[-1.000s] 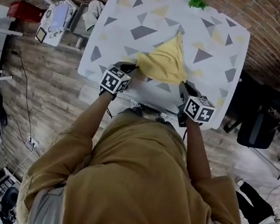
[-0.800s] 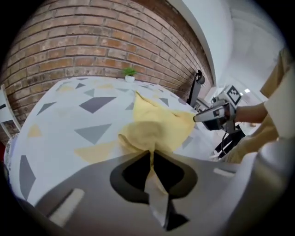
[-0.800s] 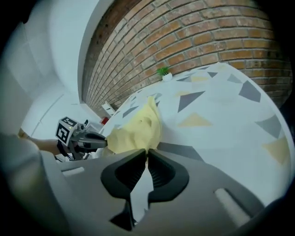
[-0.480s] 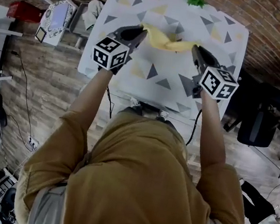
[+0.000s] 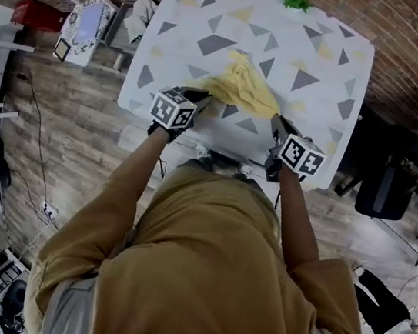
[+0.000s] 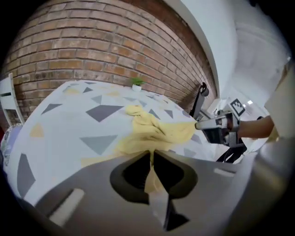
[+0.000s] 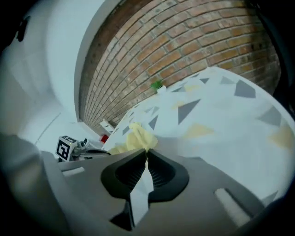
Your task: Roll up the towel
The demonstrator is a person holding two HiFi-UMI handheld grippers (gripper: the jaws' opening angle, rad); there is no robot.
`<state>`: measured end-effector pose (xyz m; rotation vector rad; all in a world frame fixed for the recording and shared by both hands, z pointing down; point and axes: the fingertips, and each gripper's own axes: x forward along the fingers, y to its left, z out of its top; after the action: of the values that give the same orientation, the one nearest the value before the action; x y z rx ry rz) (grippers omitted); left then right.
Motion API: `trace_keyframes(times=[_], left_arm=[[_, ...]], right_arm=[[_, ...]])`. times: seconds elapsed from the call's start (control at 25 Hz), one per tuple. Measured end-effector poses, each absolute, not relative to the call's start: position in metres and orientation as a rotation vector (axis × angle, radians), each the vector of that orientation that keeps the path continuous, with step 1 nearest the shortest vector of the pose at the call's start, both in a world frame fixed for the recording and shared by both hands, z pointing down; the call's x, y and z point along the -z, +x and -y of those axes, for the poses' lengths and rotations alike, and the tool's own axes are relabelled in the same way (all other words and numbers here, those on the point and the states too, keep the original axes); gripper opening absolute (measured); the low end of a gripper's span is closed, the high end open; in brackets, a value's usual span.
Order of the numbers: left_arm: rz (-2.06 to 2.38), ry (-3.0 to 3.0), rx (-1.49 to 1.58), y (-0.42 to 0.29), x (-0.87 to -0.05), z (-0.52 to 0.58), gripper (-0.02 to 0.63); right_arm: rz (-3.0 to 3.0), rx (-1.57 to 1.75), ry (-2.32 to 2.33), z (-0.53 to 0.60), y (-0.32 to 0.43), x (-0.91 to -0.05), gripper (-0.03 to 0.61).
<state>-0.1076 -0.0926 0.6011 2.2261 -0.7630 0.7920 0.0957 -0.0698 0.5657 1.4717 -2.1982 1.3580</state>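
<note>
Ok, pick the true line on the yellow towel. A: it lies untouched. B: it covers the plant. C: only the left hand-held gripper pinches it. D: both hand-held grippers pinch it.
D: the left hand-held gripper and the right hand-held gripper are each shut on an edge of the towel, which lies bunched on the table.

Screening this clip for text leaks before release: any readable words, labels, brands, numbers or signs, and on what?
No readable words, brands or numbers in any view.
Cubes on the left gripper and right gripper: black-and-white square markers, no characters.
Yellow towel: no label visible.
Patterned item left of the table: too small to read.
</note>
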Motion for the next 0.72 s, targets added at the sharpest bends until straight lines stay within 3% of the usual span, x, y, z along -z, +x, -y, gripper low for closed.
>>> trace_keyframes(times=[0.28, 0.44, 0.72], left_arm=[[0.754, 2.336, -0.613, -0.098, -0.570, 0.104, 0.083], [0.802, 2.416, -0.338, -0.092, -0.504, 0.156, 0.083], [0.687, 2.368, -0.185, -0.093, -0.454, 0.178, 0.084]], right_arm=[[2.236, -1.308, 1.508, 0.069, 0.094, -0.552, 0.021], [2.433, -1.120, 1.584, 0.121, 0.104, -0.478, 0.020], [2.723, -0.937, 1.689, 0.179, 0.123, -0.352, 0.020]])
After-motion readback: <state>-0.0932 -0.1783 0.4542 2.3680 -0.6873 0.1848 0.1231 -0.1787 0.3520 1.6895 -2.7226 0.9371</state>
